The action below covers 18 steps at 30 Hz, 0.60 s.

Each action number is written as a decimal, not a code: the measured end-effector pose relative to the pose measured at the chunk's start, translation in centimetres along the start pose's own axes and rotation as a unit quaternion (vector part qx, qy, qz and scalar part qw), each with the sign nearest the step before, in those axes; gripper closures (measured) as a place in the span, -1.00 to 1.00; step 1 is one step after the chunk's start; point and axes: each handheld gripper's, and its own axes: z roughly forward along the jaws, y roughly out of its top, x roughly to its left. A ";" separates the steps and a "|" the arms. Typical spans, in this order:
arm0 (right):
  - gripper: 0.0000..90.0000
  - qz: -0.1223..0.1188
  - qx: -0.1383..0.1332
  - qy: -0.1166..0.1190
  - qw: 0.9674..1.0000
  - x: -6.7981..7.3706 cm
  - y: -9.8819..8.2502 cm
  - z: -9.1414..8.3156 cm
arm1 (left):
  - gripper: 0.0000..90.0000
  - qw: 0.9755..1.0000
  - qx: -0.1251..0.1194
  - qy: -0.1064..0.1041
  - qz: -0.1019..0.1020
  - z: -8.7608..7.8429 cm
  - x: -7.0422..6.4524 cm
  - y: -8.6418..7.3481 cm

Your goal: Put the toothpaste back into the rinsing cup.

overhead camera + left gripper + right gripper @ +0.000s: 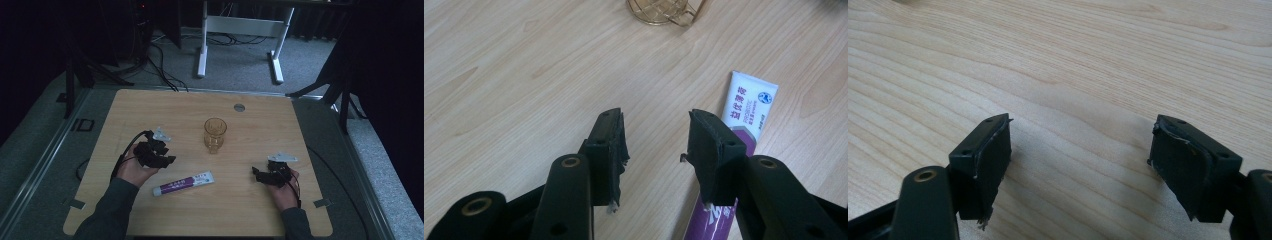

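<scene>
Left tool [654, 145] is hovering spread, empty, just beside tube [744, 112]; closing off-centre risks pushing it away. Right tool [1080, 165] is spread, empty.

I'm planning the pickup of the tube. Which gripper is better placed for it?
Left. The left gripper sits right beside the tube, jaws open; the right gripper is farther off, over bare table.

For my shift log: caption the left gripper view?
Open left gripper above the table, toothpaste tube beside one jaw.

One toothpaste tube [183, 183], one amber glass [215, 134]
</scene>
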 end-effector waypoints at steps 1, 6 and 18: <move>-0.46 0.000 0.000 0.000 1.000 0.0 0.0 0.0 | 0.27 1.000 0.002 0.000 0.002 0.0 0.0 0.0; -0.46 0.000 0.000 0.000 1.000 0.0 0.0 0.0 | 0.27 1.000 0.006 -0.003 0.009 0.2 -0.3 0.1; -0.46 0.000 0.000 0.000 1.000 0.0 0.0 0.0 | 0.25 0.999 0.011 -0.012 0.028 0.4 -0.7 0.3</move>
